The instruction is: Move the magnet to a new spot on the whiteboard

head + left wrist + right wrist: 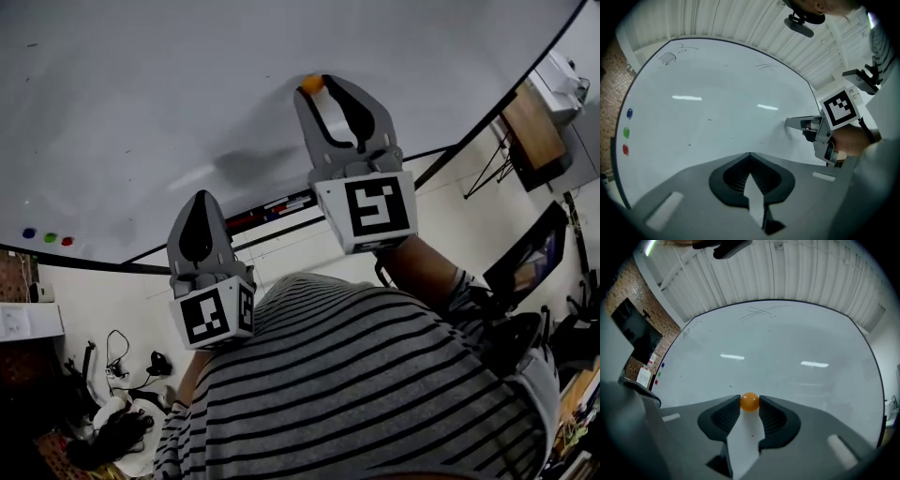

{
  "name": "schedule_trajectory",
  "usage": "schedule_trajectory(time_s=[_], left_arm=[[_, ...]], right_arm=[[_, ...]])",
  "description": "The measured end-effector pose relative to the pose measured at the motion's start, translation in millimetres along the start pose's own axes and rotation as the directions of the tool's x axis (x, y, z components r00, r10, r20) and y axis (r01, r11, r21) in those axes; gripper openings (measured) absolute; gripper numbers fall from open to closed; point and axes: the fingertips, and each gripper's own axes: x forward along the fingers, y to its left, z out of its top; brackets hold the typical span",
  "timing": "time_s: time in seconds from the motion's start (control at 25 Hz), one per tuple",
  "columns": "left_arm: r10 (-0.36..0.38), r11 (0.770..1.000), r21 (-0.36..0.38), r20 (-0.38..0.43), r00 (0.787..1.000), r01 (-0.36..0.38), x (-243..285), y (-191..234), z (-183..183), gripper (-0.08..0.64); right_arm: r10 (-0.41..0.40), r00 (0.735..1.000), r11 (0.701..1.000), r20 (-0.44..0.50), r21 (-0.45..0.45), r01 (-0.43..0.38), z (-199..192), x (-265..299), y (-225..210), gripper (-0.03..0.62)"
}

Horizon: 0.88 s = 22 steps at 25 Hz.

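Pinching a small round orange magnet point(750, 401) between its very tips, the right gripper point(750, 405) presses up against the large white whiteboard point(787, 343). Its grey fingers point(778, 416) stand only as far apart as the ball is wide, one dark ribbed pad touching each side. In the head view the magnet point(312, 83) sits at the end of the right gripper point(323, 84), against the middle of the whiteboard point(141, 94).

The left gripper point(749, 154) is held lower and to the left, pointing at the board with its tips apart from the surface. Its jaws are closed, tip against tip, with nothing between them. In the head view the left gripper point(199, 199) lies well apart from the right one.

Three small round magnets, blue point(29, 232), green point(51, 237) and red point(67, 241), sit in a row near the board's left edge, far from both grippers.
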Motion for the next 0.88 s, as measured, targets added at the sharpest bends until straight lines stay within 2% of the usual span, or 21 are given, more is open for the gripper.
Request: schedule_trajectory(time_s=[0.28, 0.48, 0.6, 0.76, 0.88], left_arm=[[-0.014, 1.0, -0.008, -0.01, 1.0, 0.014, 14.3, 7.1, -5.5, 0.015], [-0.017, 1.0, -0.006, -0.015, 1.0, 0.017, 10.1, -8.2, -6.3, 0.015], [-0.016, 1.0, 0.006, -0.007, 1.0, 0.016, -1.3, -25.8, -4.8, 0.015], [-0.019, 1.0, 0.003, -0.018, 1.0, 0.019, -25.4, -62.5, -8.4, 0.015], [-0.019, 1.0, 0.0, -0.027, 0.999, 0.019, -52.5, -99.6, -8.0, 0.015]], right_arm=[[-0.038, 0.999, 0.997, 0.022, -0.061, 0.039, -6.1, 11.2, -0.4, 0.126], [-0.002, 0.999, 0.999, 0.044, -0.044, 0.004, 0.0, -0.7, 1.9, 0.124], [0.031, 0.998, 0.999, 0.052, -0.012, -0.03, 3.7, -25.6, 1.4, 0.13], [0.065, 0.998, 0.997, 0.018, 0.027, -0.065, -3.8, -77.1, -5.4, 0.126], [0.091, 0.995, 0.994, -0.027, 0.069, -0.089, -12.5, -125.9, -14.2, 0.095]])
